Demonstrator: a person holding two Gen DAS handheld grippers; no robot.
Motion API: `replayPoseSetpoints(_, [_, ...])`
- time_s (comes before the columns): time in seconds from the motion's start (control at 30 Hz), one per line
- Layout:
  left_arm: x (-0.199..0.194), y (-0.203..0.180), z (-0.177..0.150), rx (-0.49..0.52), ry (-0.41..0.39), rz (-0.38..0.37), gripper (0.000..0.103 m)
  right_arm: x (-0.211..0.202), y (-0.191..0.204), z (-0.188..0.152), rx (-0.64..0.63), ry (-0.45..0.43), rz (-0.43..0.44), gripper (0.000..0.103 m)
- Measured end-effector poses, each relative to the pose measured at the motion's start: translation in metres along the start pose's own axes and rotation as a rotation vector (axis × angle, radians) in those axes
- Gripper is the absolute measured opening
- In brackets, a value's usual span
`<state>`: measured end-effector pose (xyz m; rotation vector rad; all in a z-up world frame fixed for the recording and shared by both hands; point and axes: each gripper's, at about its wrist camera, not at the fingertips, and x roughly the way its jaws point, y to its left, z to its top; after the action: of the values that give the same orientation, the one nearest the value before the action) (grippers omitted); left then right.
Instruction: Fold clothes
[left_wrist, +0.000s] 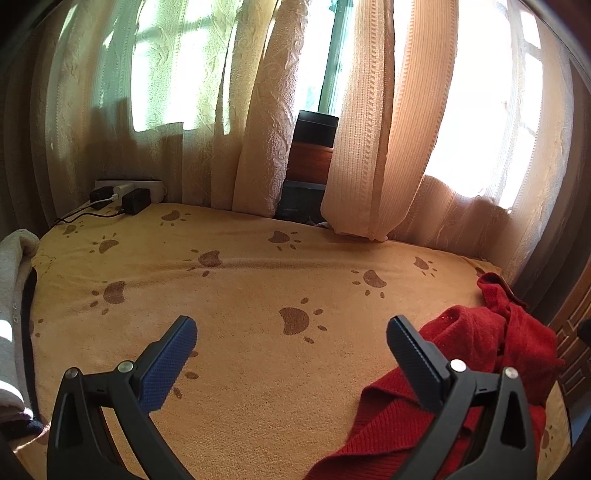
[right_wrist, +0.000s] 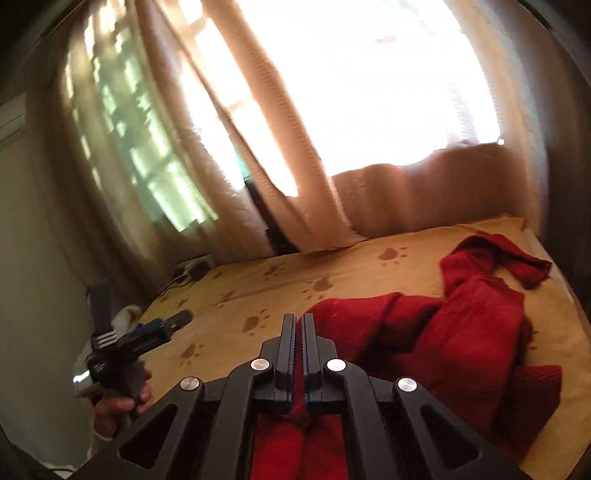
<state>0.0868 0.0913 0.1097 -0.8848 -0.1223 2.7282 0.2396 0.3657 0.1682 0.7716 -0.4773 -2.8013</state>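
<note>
A red knitted garment (left_wrist: 476, 354) lies crumpled on a yellow paw-print blanket (left_wrist: 240, 295), at the right of the left wrist view. My left gripper (left_wrist: 291, 328) is open and empty, its right finger just left of the garment's edge. In the right wrist view the garment (right_wrist: 476, 317) spreads from the centre to the right. My right gripper (right_wrist: 299, 321) is shut, with red fabric pinched between its fingers and hanging beneath it. The left gripper (right_wrist: 173, 319) also shows at the left of that view, held in a hand.
Cream curtains (left_wrist: 266, 129) hang along the blanket's far edge before bright windows. A power strip with plugged chargers (left_wrist: 125, 195) sits at the far left corner. A grey-white garment (left_wrist: 11, 295) lies off the left edge. Dark wooden furniture (left_wrist: 576, 325) stands at the right.
</note>
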Motion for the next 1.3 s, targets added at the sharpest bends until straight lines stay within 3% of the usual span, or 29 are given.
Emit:
replayPoseSetpoints(0.13, [-0.006,0.011,0.003,-0.041,-0.023,0.003,0.103,-0.004,0.041,-0.012,-0.085,0.011,0.036,0.004])
replayPoseSetpoints(0.17, [-0.007,0.013,0.004,-0.049,-0.023,0.001,0.103,-0.008,0.036,-0.014,-0.081,-0.005,-0.024,0.004])
replayPoseSetpoints(0.27, [-0.007,0.014,0.003,-0.057,-0.02,-0.007,0.103,-0.01,-0.015,-0.013,0.034,-0.031,-0.242,0.007])
replayPoseSetpoints(0.37, [-0.008,0.011,0.003,-0.048,-0.024,-0.013,0.103,-0.012,-0.083,-0.015,0.224,-0.019,-0.361,0.007])
replayPoseSetpoints(0.47, [-0.01,0.008,0.002,-0.039,-0.028,-0.018,0.103,-0.011,-0.142,-0.021,0.375,-0.002,-0.428,0.007])
replayPoseSetpoints(0.53, [-0.008,0.008,0.002,-0.036,-0.024,-0.014,0.103,-0.002,-0.168,-0.022,0.45,0.057,-0.444,0.01])
replayPoseSetpoints(0.77, [0.003,0.007,-0.001,-0.028,0.005,0.009,0.103,0.01,-0.188,-0.018,0.503,0.034,-0.348,0.012])
replayPoseSetpoints(0.8, [0.004,0.007,-0.001,-0.026,0.007,0.01,0.103,0.011,-0.19,-0.018,0.512,0.035,-0.341,0.021])
replayPoseSetpoints(0.9, [0.006,0.006,-0.002,-0.022,0.013,0.011,0.103,0.005,-0.192,-0.019,0.529,-0.003,-0.325,0.072])
replayPoseSetpoints(1.03, [0.008,0.006,-0.003,-0.024,0.023,0.004,0.103,-0.009,-0.192,-0.018,0.523,-0.061,-0.355,0.073])
replayPoseSetpoints(1.1, [0.008,0.004,-0.004,-0.023,0.024,-0.001,0.103,-0.011,-0.2,-0.018,0.551,-0.06,-0.324,0.073])
replayPoseSetpoints(1.27, [0.007,0.002,-0.004,-0.014,0.018,0.0,0.103,0.005,-0.208,-0.017,0.554,-0.016,-0.258,0.072])
replayPoseSetpoints(1.3, [0.007,0.002,-0.004,-0.013,0.018,0.001,0.103,0.013,-0.208,-0.017,0.548,0.005,-0.239,0.068])
